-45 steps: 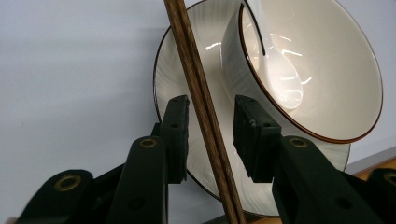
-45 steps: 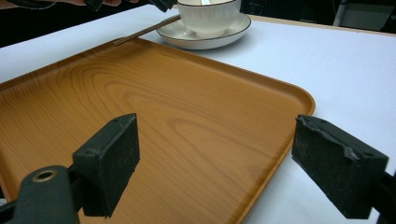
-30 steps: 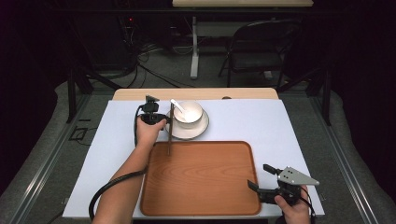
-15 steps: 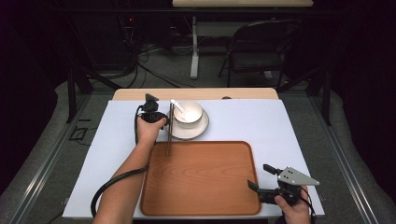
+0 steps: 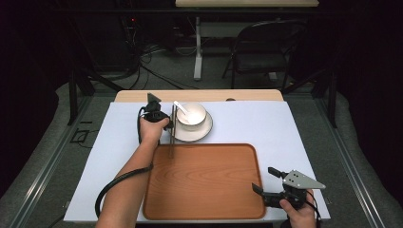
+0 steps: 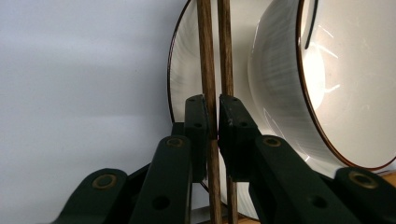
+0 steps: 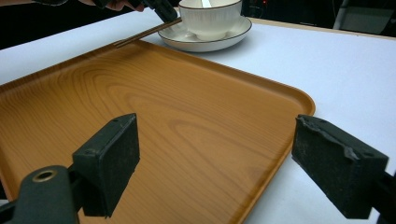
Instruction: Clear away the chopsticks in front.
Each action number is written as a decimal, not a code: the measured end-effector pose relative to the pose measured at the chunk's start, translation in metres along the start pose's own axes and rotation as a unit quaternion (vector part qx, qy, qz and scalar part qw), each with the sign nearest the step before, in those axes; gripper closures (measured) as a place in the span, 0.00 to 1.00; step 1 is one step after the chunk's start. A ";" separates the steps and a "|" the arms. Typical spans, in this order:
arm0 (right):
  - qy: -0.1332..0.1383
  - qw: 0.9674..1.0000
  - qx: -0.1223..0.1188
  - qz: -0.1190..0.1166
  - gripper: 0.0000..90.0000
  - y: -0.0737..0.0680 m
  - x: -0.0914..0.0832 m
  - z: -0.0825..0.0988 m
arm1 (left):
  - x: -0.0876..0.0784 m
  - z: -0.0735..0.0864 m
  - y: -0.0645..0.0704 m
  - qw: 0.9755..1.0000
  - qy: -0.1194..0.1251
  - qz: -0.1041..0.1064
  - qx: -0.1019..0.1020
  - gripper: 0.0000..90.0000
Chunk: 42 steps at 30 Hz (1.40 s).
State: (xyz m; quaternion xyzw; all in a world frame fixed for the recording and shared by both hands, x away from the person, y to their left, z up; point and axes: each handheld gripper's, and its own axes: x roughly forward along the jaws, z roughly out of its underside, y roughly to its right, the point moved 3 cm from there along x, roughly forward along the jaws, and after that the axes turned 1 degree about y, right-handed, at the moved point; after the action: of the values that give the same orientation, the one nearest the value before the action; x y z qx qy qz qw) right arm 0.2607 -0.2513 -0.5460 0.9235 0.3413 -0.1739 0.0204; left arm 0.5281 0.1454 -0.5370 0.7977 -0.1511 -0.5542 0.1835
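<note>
A pair of dark wooden chopsticks (image 5: pixel 172 130) lies beside a white plate (image 5: pixel 202 133), its near ends on the wooden tray (image 5: pixel 209 180). My left gripper (image 5: pixel 169 124) reaches them from the left. In the left gripper view its jaws have just been closing: the left gripper (image 6: pixel 212 116) is shut on one chopstick (image 6: pixel 204 56), and the second stick runs behind the right pad. A white bowl (image 6: pixel 336 93) stands on the plate (image 6: pixel 187 70). My right gripper (image 5: pixel 263 179) rests open at the tray's near right corner, the right gripper (image 7: pixel 223 168) with nothing between its pads.
A white spoon (image 5: pixel 180 107) leans in the bowl (image 5: pixel 191 114). White cloth (image 5: pixel 266 123) covers the table around the tray (image 7: pixel 163 107). A folding chair (image 5: pixel 261 45) and cables stand on the dark floor beyond the far edge.
</note>
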 end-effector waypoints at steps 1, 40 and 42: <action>0.000 1.000 0.000 0.000 0.16 0.000 0.000 0.000 | 0.000 0.000 0.000 1.000 0.001 0.001 -0.003 0.92; -0.002 1.000 0.001 -0.001 0.16 0.000 0.001 0.000 | -0.058 0.040 -0.022 0.998 0.039 0.041 -0.018 0.94; -0.001 1.000 0.001 -0.001 0.16 0.000 0.001 0.000 | -0.063 0.050 -0.023 0.998 0.034 0.048 -0.013 0.94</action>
State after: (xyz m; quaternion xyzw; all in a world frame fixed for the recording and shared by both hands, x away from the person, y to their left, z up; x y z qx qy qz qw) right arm 0.2612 -0.2509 -0.5460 0.9231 0.3419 -0.1752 0.0197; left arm 0.4609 0.1876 -0.5114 0.8053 -0.1759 -0.5194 0.2254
